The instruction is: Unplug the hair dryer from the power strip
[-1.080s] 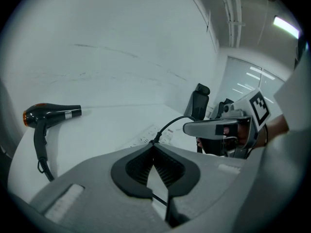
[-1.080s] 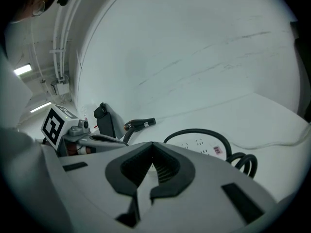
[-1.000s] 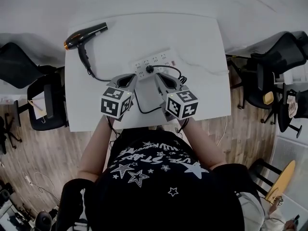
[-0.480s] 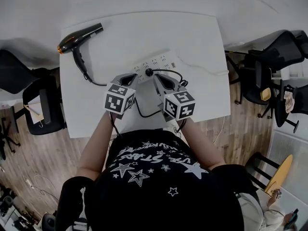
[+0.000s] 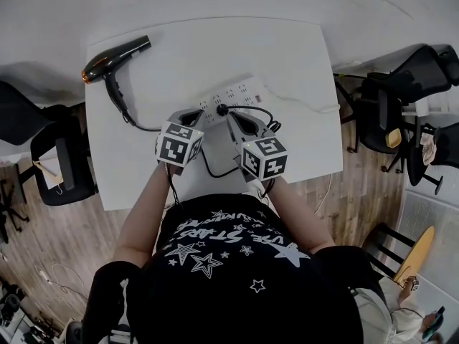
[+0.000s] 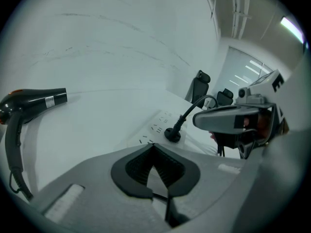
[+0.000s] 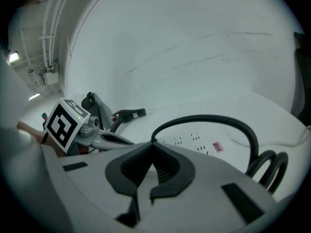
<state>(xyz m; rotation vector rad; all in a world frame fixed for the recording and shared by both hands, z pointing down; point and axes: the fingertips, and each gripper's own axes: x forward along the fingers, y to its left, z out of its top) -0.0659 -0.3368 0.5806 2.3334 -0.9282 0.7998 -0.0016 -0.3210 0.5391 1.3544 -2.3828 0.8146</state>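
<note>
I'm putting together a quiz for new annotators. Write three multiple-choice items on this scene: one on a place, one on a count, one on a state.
1. Where on the table does the hair dryer lie?
A. at its near right corner
B. at its far left corner
C. at its middle

2. How many plugs sit in the power strip?
A. none
B. three
C. one

3. What is the state of the black plug?
A. seated in the strip
B. lying loose on the table
C. hanging over the table's edge

Key:
1 B: the head view shows it at the far corner on the person's left.
2 C: a single black plug stands in the strip, and the other sockets are bare.
3 A: it stands in a socket with its cord arcing away.
</note>
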